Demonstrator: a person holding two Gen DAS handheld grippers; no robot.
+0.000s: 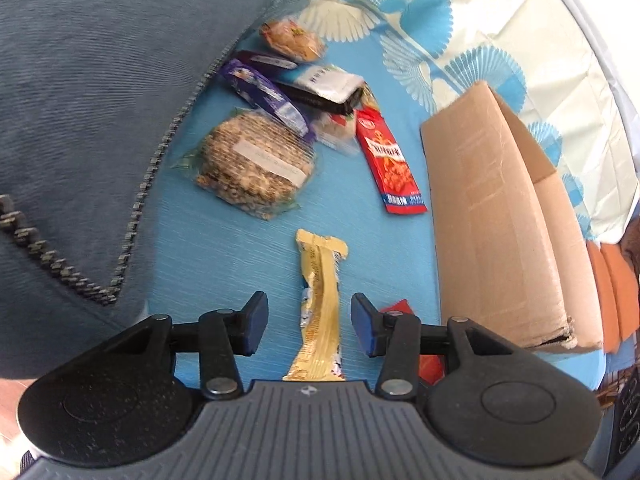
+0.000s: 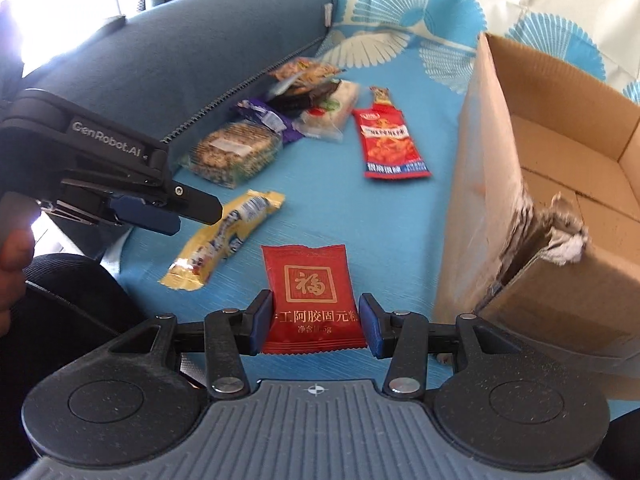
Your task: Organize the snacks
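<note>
Blue patterned bedding (image 1: 224, 248) covered the bed where the snacks lay, with a dark blue cushion (image 1: 80, 80) filling the upper left of the frame and a cardboard box (image 1: 492, 216) standing open at the right, presumably where the snacks were meant to go.

My right tongs (image 2: 316, 326) sat low in the right wrist view with a red packet (image 2: 310, 292) between their pads. The pads looked to be touching its two side edges, so I judged them clamped on it, gripping across its width. Its long axis ran up and down the frame, with the printed square emblem toward the top and the small text by the pads. It hung just left of the box's torn corner, close enough to be lifted over the rim.

My left tongs (image 1: 310, 326) stood apart, pressing on nothing. A yellow wrapper (image 1: 320, 308) lay on the bedding between them, its long axis running up the frame in line with the tongs and its crimped end pointing away toward the heap. That lineup suited a grip across its narrow width.

Further up lay a heap against the cushion: a round seeded cake (image 1: 248, 160), a purple packet (image 1: 264, 92), and a long red sachet (image 1: 390, 164) pointing down-right toward the box.
</note>
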